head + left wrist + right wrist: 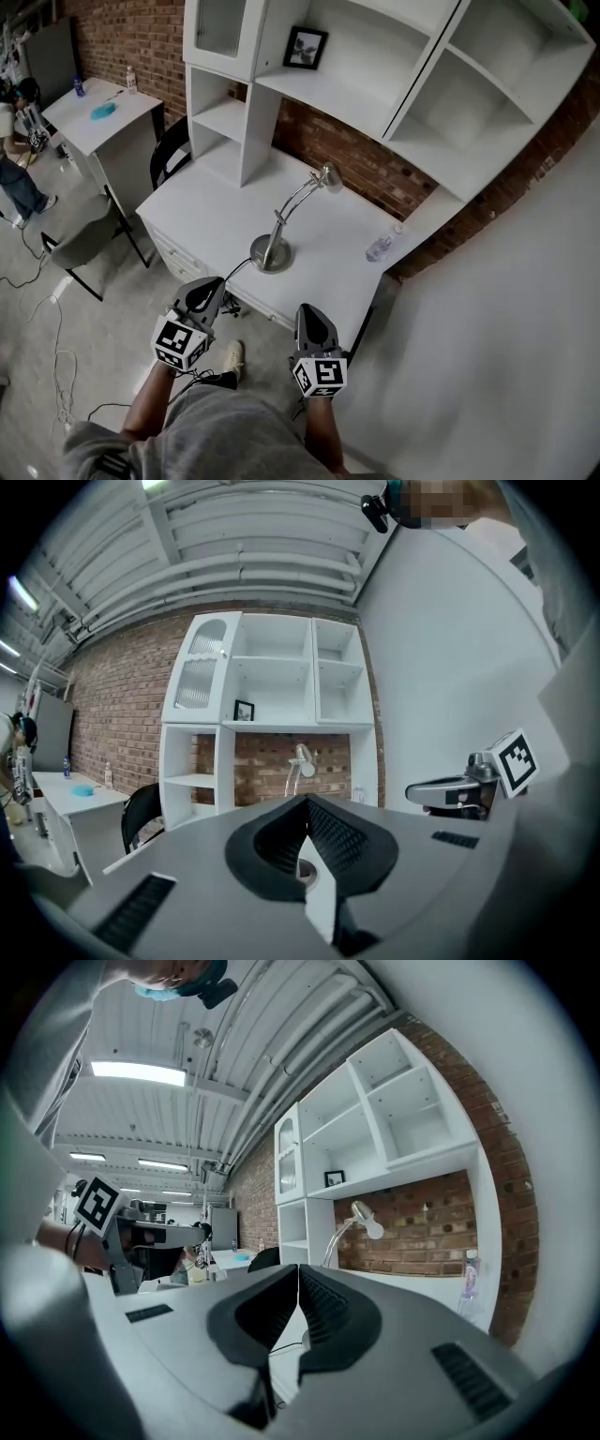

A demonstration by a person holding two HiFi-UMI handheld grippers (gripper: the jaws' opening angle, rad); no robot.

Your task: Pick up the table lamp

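The front edge of the white desk runs diagonally in the head view, and both grippers sit just short of it, over the floor. To the right, a plain white wall closes off the desk end. To the left there is open floor, with a black chair at the desk's far-left corner and a separate side table beyond it. A white shelf unit stands along the back of the desk against a brick wall. The table lamp stands upright on the desktop near the front edge, round base down, with its curved neck reaching toward the brick; a dark cord leaves the base toward the desk edge. A clear bottle stands to the right of the lamp, apart from it. The left gripper and right gripper are held side by side, pointing level toward the desk, with the lamp base ahead and between them. In each gripper view the jaws meet at the tips with nothing gripped; neither gripper touches the lamp.
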